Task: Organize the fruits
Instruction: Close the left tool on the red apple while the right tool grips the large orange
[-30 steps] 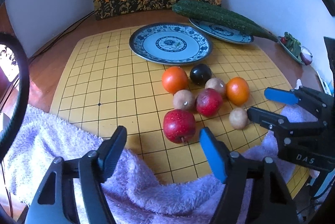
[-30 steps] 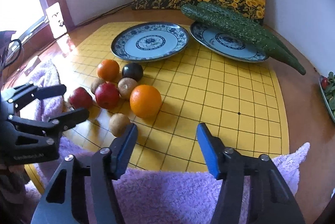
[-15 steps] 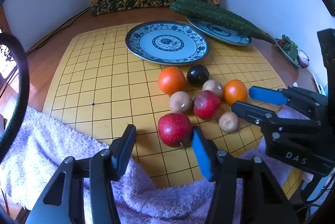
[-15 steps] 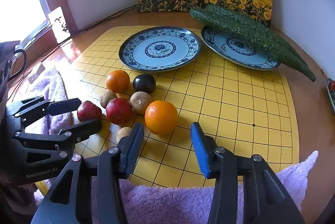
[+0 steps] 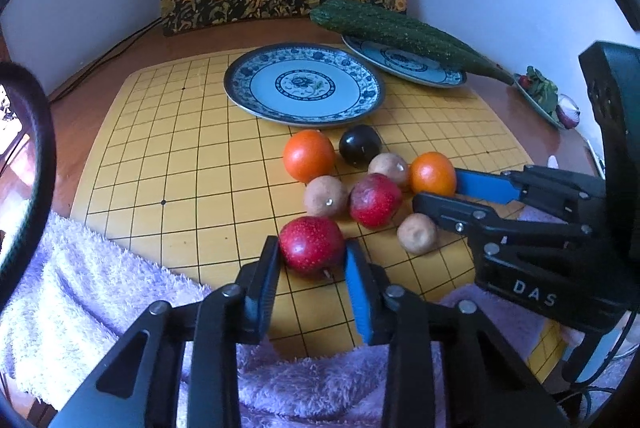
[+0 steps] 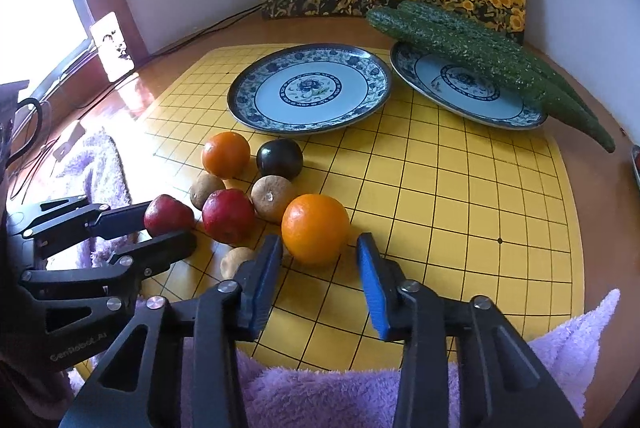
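Left wrist: red apple (image 5: 311, 246) between left gripper (image 5: 312, 264) pads.

Your left black plastic gripper (image 5: 312, 264) has two flat fingers with bright blue pads (image 5: 357, 292) inside and round silver screws (image 5: 160, 306) on its arms. Your right black plastic gripper (image 6: 320, 268) looks the same. White letters "DAS" (image 5: 534, 292) are printed on its side, and the left one's side reads "GenRobot.AI" (image 6: 78, 347).
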The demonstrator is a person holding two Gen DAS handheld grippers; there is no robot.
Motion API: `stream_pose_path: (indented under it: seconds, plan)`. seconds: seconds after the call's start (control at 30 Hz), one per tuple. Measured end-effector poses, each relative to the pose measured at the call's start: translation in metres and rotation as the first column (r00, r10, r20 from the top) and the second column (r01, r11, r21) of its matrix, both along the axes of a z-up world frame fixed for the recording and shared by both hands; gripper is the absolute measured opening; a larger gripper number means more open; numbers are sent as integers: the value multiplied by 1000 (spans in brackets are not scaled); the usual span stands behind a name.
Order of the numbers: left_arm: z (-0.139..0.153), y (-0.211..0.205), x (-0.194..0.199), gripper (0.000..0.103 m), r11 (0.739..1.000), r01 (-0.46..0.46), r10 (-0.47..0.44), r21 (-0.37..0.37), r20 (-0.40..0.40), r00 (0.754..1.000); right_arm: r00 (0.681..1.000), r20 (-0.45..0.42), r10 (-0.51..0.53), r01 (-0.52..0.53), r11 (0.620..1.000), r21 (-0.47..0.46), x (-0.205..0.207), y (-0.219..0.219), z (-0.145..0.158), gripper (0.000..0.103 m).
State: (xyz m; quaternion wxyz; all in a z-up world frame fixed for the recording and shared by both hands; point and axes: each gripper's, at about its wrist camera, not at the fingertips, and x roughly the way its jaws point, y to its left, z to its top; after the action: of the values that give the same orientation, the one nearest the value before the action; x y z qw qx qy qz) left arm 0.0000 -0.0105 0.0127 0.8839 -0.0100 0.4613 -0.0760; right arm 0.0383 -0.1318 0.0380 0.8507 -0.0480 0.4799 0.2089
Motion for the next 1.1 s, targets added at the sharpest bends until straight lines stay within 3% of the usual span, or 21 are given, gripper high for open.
stream_pose_path:
  seconds: [0.57,1.1]
  plan:
    - [12,-3,-4,33,1000,-6,6,10,26,1000,998,29,-55,53,997,54,-12,-16,13,32]
    - [39,-14,15,33,1000,-11,10,21,74,997,998,58,-32,28,996,83,-4,-12,32,32]
